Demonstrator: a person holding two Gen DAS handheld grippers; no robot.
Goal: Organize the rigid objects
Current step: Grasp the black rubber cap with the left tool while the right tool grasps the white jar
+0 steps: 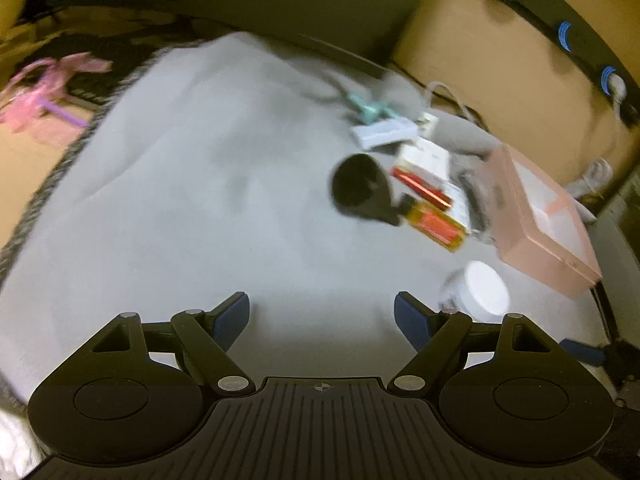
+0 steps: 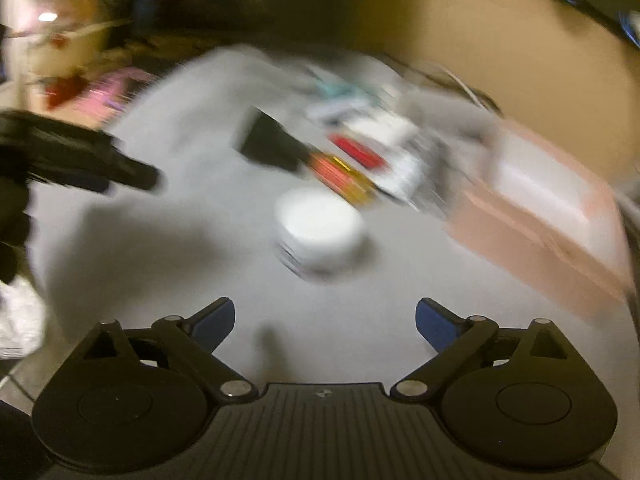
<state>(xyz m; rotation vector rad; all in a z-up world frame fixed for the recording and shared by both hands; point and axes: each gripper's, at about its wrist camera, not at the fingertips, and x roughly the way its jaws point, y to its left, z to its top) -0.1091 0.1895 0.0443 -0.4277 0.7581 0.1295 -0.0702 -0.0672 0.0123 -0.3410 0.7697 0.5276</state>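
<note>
A grey cloth (image 1: 180,200) covers the surface. On its right side lie a black cup (image 1: 358,190) on its side, a yellow and red bottle (image 1: 436,226), a red stick (image 1: 420,188), white boxes (image 1: 424,156), a teal item (image 1: 370,108), a white round jar (image 1: 484,286) and an open pink box (image 1: 536,220). My left gripper (image 1: 322,316) is open and empty over bare cloth, left of the jar. My right gripper (image 2: 325,320) is open and empty, just short of the white jar (image 2: 320,228). The right wrist view is blurred.
A pink ribboned bundle (image 1: 44,92) lies off the cloth at the far left. A tan wall with a black rail and blue cables (image 1: 564,36) runs along the right. The left gripper (image 2: 80,160) reaches in from the left of the right wrist view.
</note>
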